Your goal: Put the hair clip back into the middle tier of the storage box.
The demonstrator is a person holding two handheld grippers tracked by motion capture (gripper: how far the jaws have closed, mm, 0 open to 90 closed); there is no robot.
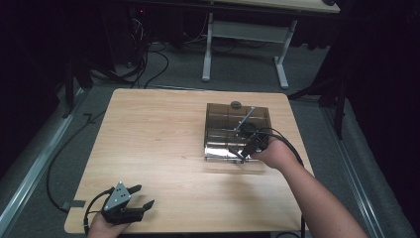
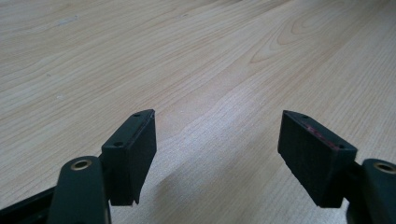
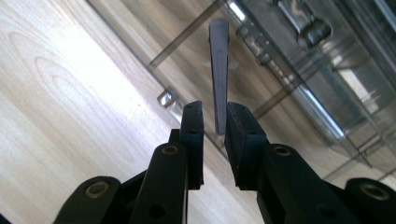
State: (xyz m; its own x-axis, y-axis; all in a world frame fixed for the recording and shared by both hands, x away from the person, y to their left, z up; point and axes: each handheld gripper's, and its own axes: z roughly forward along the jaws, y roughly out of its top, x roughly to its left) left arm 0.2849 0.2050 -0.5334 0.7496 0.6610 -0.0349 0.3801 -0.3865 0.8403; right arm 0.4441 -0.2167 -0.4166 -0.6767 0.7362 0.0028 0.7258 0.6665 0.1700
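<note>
Dim floor and cables are surrounding a wooden desk (image 1: 163,144) that is carrying a smoky clear organizer box (image 1: 237,130) toward its far right corner. The right gripper (image 3: 215,122) is reaching over the box's near edge, its jaws clenching a slim grey stick-like utensil (image 3: 218,70) by its near end, so the rest is pointing away over the compartments, probably to guide it into one. The left gripper (image 2: 217,144) is resting by the desk's near left corner, jaws spread wide and holding nothing, seemingly parked out of the way, well apart from the box.
</note>
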